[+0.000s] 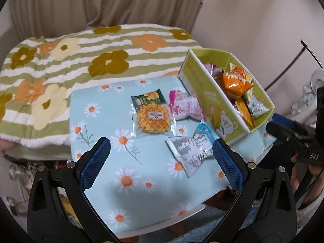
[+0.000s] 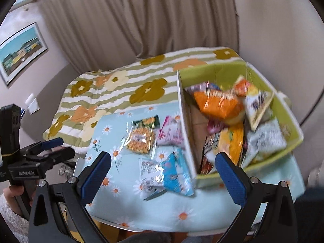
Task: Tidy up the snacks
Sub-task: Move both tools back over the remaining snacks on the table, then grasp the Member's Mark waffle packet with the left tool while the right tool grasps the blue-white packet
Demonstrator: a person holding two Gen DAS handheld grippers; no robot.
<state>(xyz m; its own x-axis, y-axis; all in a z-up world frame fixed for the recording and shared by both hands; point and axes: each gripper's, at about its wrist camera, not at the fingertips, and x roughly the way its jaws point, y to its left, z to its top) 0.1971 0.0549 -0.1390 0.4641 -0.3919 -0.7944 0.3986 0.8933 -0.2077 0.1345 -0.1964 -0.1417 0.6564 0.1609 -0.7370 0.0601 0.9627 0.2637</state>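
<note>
Most of the snacks are already piled in the green box [image 1: 204,93], which is parked at the right edge of the tabletop [image 1: 101,125]; four packets are left out on the daisy cloth just beside it. The waffle packet [image 1: 151,115] is lying flat and farthest from the box, the pink packet [image 1: 185,107] is pressed right up against the box wall, and the white packet [image 1: 190,154] is overlapped by the blue packet [image 1: 202,131] nearest the front. Both the left gripper [image 1: 161,162] and the right gripper [image 2: 163,174] are held above the tabletop with fingers spread wide and nothing gripped. The white packet looks like the easy pick, since it's sitting almost between the left fingers. It's probably best pinched by a crimped end rather than squashed across the puffy middle, then lifted clear over the box wall before being dropped in. The blue packet could get dragged along, so a slow lift is advised.
</note>
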